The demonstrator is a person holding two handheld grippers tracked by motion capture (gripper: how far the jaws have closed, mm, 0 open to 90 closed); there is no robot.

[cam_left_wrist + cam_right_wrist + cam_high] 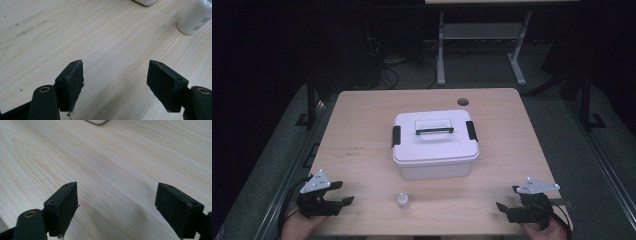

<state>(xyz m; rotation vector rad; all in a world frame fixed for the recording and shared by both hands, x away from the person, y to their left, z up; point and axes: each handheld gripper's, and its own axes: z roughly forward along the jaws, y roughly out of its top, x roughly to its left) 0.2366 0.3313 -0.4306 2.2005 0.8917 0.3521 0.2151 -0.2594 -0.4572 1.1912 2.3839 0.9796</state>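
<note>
While nothing is being gripped, the left gripper and right gripper are being held low, jaws apart, flanking the small white bottle before the latched storage box, likely for a reach.

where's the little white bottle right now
In the high view the small white bottle stands upright on the table near its front edge, just in front of the white lidded box, nearer the left tongs than the right.
</note>
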